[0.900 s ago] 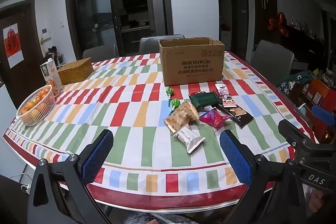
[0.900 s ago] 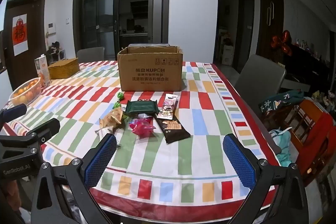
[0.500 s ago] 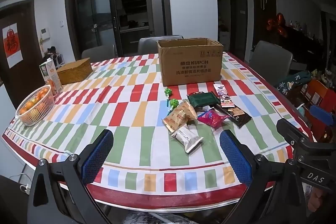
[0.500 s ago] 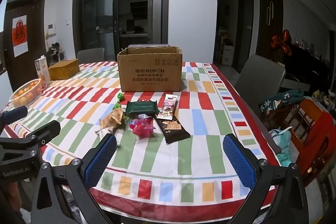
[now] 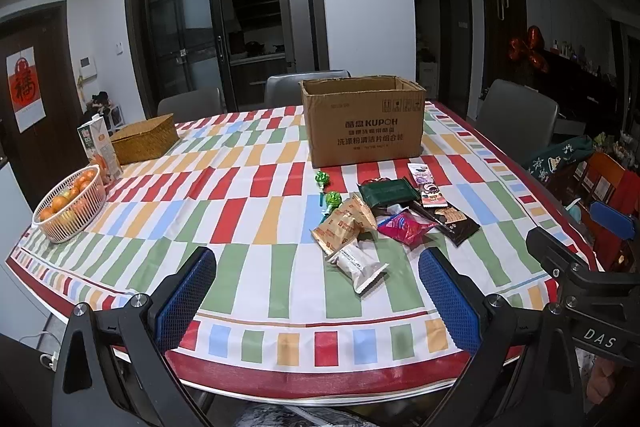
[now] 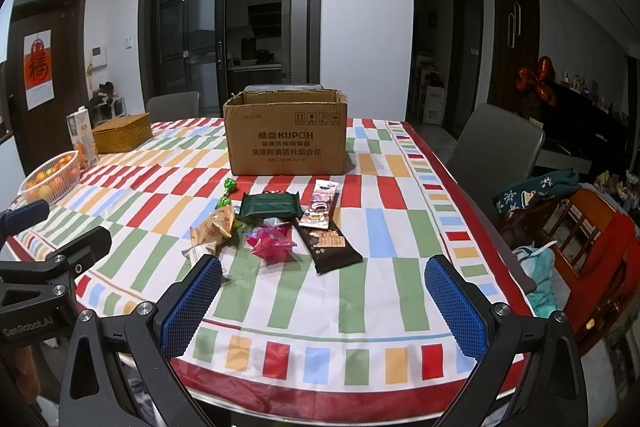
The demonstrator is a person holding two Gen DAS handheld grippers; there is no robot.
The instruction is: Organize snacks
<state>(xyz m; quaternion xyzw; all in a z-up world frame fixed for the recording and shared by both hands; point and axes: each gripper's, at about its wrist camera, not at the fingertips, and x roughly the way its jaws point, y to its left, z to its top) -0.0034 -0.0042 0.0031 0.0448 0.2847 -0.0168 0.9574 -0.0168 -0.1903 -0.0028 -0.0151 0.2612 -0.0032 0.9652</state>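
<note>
Left gripper (image 5: 316,301) and right gripper (image 6: 324,301), jaws spread wide and empty, hover over the table's (image 5: 248,291) near edge. Snack packets (image 5: 384,219) lie clustered at 12 o'clock, the cardboard box (image 5: 362,121) beyond them.

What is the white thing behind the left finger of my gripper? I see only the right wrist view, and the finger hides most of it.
Observer: The left wrist view shows it whole. It is a white snack packet, lying flat, the snack nearest to us, just in front of the tan packet.
Operator: And is the left gripper empty? I see only its side.
Observer: Yes. The left gripper is wide open and holds nothing.
</note>
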